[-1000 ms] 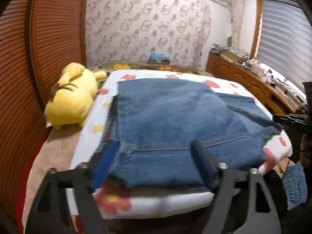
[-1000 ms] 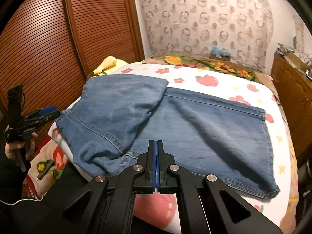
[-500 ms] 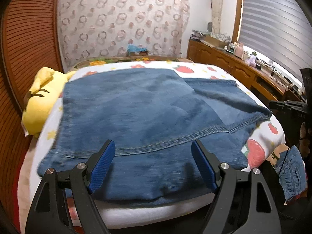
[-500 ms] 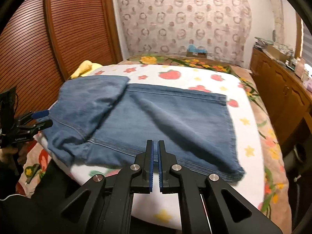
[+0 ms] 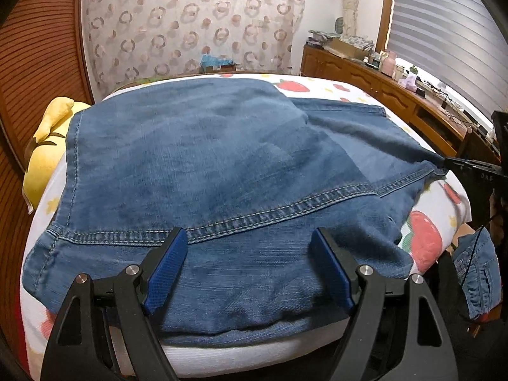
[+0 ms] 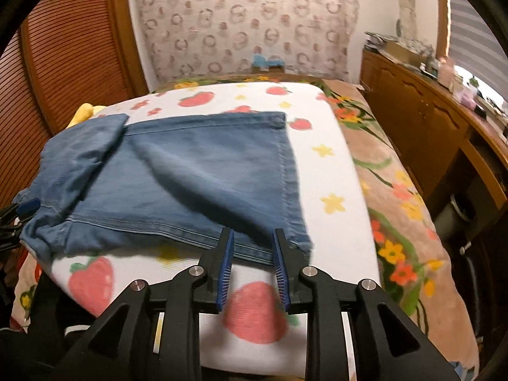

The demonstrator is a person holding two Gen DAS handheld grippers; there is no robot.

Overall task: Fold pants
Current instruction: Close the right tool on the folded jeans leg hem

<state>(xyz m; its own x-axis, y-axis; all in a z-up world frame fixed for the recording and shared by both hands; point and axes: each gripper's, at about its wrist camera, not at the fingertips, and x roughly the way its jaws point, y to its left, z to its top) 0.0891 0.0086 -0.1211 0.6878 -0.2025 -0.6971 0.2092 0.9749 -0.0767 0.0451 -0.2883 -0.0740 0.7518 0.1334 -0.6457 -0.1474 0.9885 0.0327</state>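
Blue jeans [image 5: 206, 165] lie folded across a strawberry-print sheet [image 6: 333, 190] on a bed. My left gripper [image 5: 247, 235] hovers wide open over the near hem of the jeans, with denim showing below the gap. In the right wrist view the jeans [image 6: 190, 174] stretch to the left. There my right gripper [image 6: 253, 235] sits at their near right corner with its jaws opening. The denim edge shows just past the tips, and the pads press on nothing. The right gripper's tip [image 5: 470, 171] also shows at the jeans' right corner in the left wrist view.
A yellow plush toy [image 5: 47, 146] lies at the bed's left side by louvred wooden doors [image 6: 63, 63]. A cluttered wooden dresser [image 5: 381, 89] runs along the right. A floral blanket [image 6: 397, 206] covers the bed's right edge. Another denim piece [image 5: 476, 273] hangs low on the right.
My right gripper's jaws went from shut to parted as it slid right to the jeans' near corner. My left gripper moved in closer over the near hem, still wide open.
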